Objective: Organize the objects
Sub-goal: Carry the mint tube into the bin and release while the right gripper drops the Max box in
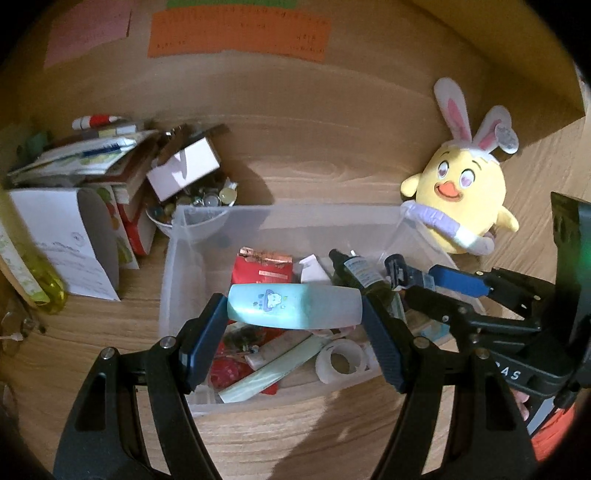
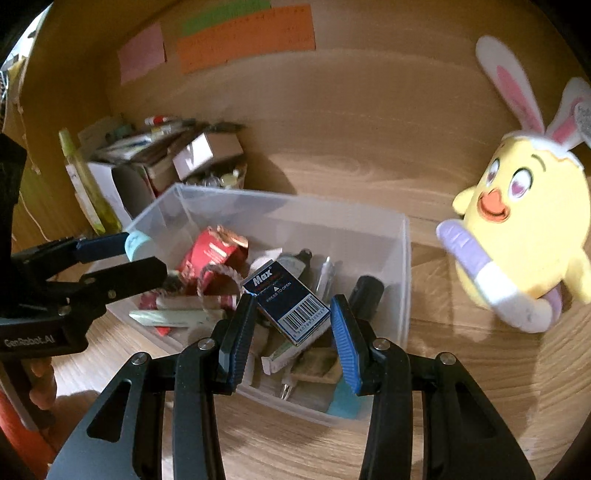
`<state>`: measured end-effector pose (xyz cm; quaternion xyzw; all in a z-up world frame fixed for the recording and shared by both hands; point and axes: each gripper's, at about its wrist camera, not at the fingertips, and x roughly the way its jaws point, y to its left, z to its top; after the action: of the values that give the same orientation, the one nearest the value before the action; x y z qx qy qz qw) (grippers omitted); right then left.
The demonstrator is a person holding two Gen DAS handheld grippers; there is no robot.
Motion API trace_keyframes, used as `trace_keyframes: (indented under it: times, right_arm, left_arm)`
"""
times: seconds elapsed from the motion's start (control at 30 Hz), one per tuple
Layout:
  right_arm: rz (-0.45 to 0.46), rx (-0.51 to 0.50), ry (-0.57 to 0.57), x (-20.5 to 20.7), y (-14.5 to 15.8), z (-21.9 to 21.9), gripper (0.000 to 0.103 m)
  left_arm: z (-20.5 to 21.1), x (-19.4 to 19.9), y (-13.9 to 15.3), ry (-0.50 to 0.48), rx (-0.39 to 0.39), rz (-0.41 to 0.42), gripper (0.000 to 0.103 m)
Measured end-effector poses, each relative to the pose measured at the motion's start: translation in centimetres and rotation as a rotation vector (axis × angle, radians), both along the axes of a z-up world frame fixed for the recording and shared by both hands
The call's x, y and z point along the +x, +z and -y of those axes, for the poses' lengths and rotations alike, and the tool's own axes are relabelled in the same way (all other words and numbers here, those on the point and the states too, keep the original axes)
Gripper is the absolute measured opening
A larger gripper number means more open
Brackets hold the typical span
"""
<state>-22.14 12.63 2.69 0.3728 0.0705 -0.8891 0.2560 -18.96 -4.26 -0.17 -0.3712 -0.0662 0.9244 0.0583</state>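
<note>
My left gripper [image 1: 294,325] is shut on a pale blue-green tube with a cloud print [image 1: 291,306], held crosswise over the clear plastic bin [image 1: 173,266]. My right gripper [image 2: 293,332] is shut on a dark blue Max staples box [image 2: 286,304], held over the bin's [image 2: 405,280] right half. The right gripper also shows in the left wrist view [image 1: 417,284], and the left gripper in the right wrist view [image 2: 129,251]. The bin holds a red packet [image 1: 260,271], a dark bottle [image 1: 354,273], a tape roll [image 1: 340,362] and pens.
A yellow chick plush with bunny ears [image 1: 461,192] sits right of the bin. A pile of boxes and papers [image 1: 92,177] and a bowl of small bits [image 1: 195,210] stand to the left. Coloured notes [image 1: 236,33] are stuck on the wooden back wall.
</note>
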Motion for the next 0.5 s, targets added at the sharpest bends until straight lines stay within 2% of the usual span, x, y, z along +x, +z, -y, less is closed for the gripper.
trace_keyframes:
  times: [0.27, 0.5]
  right_arm:
    - [0.008, 0.048, 0.011, 0.0, -0.9, 0.5, 0.039]
    - [0.017, 0.035, 0.025, 0.4, 0.0, 0.3, 0.040]
  left_arm:
    - [0.3, -0.9, -1.3, -0.014, 0.037, 0.050, 0.073]
    - [0.5, 0.2, 0.0, -0.016, 0.045, 0.013, 0.073]
